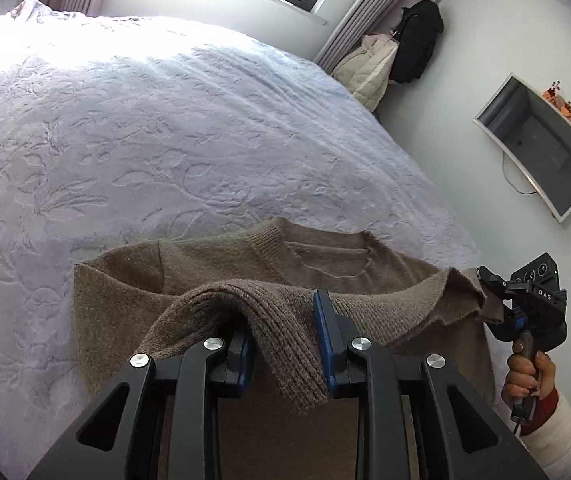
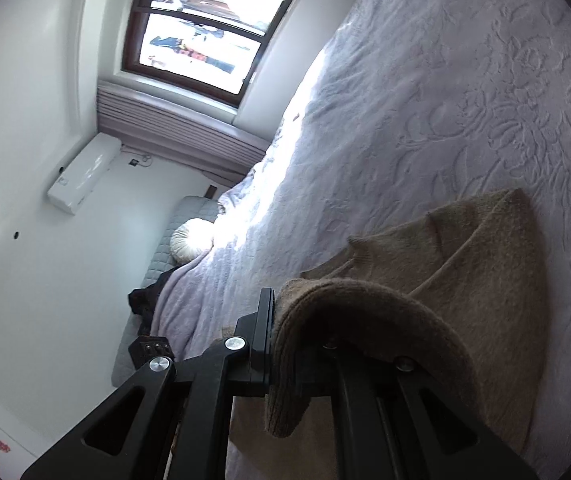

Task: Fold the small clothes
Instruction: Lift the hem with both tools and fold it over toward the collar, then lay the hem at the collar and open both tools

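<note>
A brown knit sweater [image 1: 269, 264] lies on the white embossed bedspread [image 1: 145, 128] near its front edge. My left gripper [image 1: 285, 336] has its blue pads apart, with the sweater's ribbed hem draped over and between them. My right gripper [image 1: 501, 300] shows at the right in the left wrist view, pinching the sweater's other corner, which is lifted off the bed. In the right wrist view the sweater [image 2: 465, 280] covers the right gripper [image 2: 309, 344]. Only its left finger [image 2: 265, 320] shows.
The bed fills most of both views. A coat rack with jackets [image 1: 401, 52] and a wall screen [image 1: 541, 148] stand to the right. A window [image 2: 205, 28], an air conditioner [image 2: 85, 172] and a sofa with a cushion [image 2: 189, 240] lie beyond the bed.
</note>
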A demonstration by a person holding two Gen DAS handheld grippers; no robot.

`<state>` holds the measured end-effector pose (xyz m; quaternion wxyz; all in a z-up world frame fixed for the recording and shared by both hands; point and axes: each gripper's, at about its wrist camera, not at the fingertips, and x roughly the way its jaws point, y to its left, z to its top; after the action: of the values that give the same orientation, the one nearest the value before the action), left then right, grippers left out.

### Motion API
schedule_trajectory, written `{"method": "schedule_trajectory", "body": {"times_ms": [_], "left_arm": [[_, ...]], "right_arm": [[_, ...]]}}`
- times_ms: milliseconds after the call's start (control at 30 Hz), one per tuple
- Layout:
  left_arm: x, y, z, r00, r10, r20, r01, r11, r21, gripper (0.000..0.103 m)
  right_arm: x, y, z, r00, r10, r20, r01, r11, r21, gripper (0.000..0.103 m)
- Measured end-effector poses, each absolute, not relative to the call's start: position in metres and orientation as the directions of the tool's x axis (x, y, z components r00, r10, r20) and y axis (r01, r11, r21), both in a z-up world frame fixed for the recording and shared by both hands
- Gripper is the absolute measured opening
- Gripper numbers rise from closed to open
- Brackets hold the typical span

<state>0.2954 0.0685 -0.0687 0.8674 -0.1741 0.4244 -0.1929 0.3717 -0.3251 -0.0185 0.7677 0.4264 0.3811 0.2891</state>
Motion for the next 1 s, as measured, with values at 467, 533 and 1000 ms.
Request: {"method": "schedule_trajectory", "body": {"times_ms": [467, 533, 1000], "left_arm": [[0.28, 0.076, -0.063, 0.631, -0.362, -0.686, 0.119, 0.919, -0.375, 0.073], [0.269, 0.082, -0.052, 0.643, -0.358, -0.677, 0.124, 0.921, -0.369, 0.073], [0.299, 0.049, -0.103, 0.589, -0.229, -0.775, 0.06, 0.969, -0.241, 0.073]], "right_arm": [[0.352, -0.323, -0.007, 0.568, 0.639, -0.519, -0.086, 0.672, 0.735, 0.055], [0.333, -0.325, 0.008, 0.577, 0.631, -0.519, -0.14, 0.703, 0.698, 0.055], [0.378, -0.298, -0.023, 0.566, 0.47, -0.678, -0.082, 0.85, 0.521, 0.039]]}}
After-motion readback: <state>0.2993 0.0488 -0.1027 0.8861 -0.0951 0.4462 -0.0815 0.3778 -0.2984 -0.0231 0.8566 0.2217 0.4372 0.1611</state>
